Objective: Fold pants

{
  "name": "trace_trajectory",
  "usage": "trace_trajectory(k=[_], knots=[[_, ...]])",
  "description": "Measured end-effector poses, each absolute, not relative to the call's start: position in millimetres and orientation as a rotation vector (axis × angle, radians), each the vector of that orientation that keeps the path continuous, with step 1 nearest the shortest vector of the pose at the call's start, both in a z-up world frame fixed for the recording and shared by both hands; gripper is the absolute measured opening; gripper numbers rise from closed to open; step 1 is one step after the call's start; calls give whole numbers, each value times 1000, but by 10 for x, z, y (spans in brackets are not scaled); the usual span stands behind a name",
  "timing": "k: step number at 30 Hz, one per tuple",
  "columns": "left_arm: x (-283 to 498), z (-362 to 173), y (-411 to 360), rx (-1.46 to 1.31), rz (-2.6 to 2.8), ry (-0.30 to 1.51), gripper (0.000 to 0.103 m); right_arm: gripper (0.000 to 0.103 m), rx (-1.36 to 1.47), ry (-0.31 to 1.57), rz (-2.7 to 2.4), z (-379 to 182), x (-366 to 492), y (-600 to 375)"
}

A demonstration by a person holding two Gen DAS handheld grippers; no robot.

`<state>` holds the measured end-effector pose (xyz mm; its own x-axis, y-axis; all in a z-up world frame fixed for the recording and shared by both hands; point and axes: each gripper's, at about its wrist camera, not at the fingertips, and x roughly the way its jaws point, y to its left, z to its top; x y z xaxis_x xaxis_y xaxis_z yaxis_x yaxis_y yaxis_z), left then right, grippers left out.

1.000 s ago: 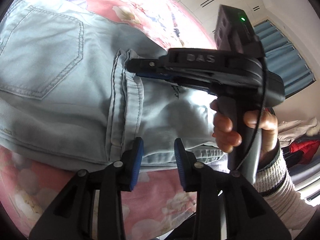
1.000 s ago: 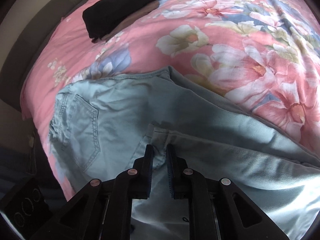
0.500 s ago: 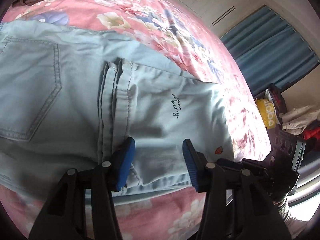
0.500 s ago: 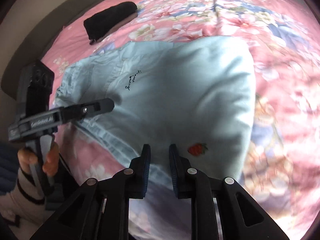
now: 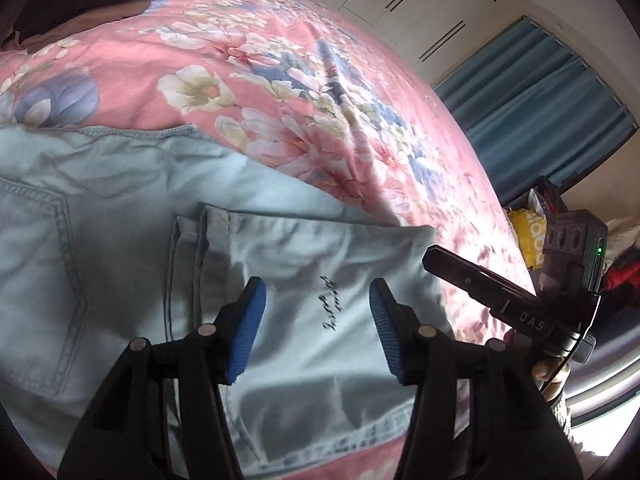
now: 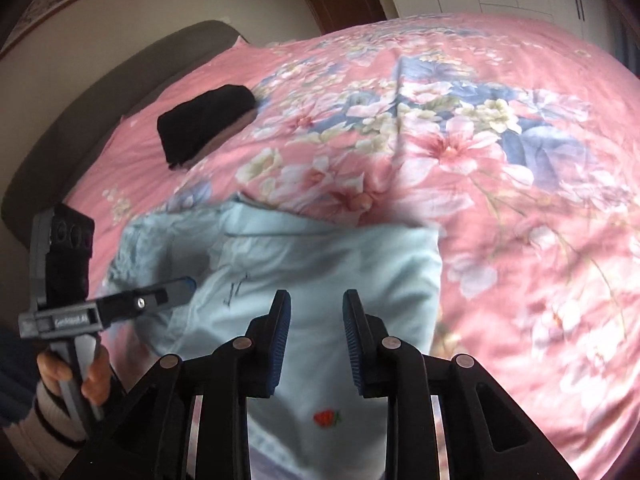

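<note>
Pants: the light blue denim pants point(image 5: 280, 264) lie folded on the bed with the pink flowered bedspread point(image 5: 248, 92), the leg part laid over the seat part with the back pocket; a small dark handwritten embroidery point(image 5: 330, 304) is on the top layer, and a small red strawberry motif point(image 6: 326, 418) is near the lower edge.
Left claw: the left claw point(image 5: 316, 328) has its blue-padded fingers well apart, above the top layer of the pants (whether they touch the cloth I cannot tell); nothing is between them.
Right claw: the right claw point(image 6: 316, 340) is also apart, over the folded pants and holding nothing; in the left view it shows at the right edge of the pants.
Other things: a folded black garment point(image 6: 204, 120) lies on the bedspread, well apart from the pants; blue curtains point(image 5: 540, 112) hang behind the bed.
</note>
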<state>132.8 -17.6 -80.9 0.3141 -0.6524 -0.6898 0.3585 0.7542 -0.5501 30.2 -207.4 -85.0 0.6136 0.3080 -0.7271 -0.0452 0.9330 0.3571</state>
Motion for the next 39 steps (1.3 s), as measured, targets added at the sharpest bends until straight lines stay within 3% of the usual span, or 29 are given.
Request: trace_trajectory(k=[1, 2, 3, 5, 6, 8, 9, 10, 11, 12, 13, 17, 28, 39], knots=[[1383, -868, -135, -313, -644, 1063, 53, 26, 306, 893, 198, -909, 379, -2086], [1440, -947, -81, -316, -615, 1072, 39, 26, 287, 894, 167, -973, 479, -2067], [1493, -1013, -11, -335, -613, 1079, 32, 26, 265, 913, 129, -1059, 528, -2096], [1554, -1074, 154, -371, -596, 1089, 2, 19, 277, 951, 87, -1203, 539, -2199], [1578, -1093, 234, -392, -600, 1095, 2, 12, 286, 953, 82, -1225, 505, -2246], [1586, -1068, 388, -431, -580, 1086, 2, 10, 260, 948, 61, -1164, 418, -2264], [1579, -1020, 461, -432, -553, 1071, 6, 10, 246, 949, 36, -1121, 389, -2252], [1552, -956, 550, -421, -509, 1048, 23, 11, 230, 947, 8, -1073, 375, -2229], [1524, -909, 639, -447, -514, 1029, 32, 13, 211, 937, -12, -1009, 331, -2201], [1471, -860, 744, -492, -529, 1019, 35, 23, 199, 919, -7, -935, 268, -2153], [1413, -799, 840, -516, -526, 1002, 44, 34, 198, 902, 29, -883, 221, -2079], [1083, -569, 1178, -542, -495, 922, 62, 39, 172, 892, 236, -791, 65, -1610], [318, -727, 2078, -788, -308, 871, 69, 42, -157, 940, 441, -1201, -26, -240], [701, -995, 2152, -935, -216, 856, 73, 42, -61, 894, 442, -887, -167, -429]])
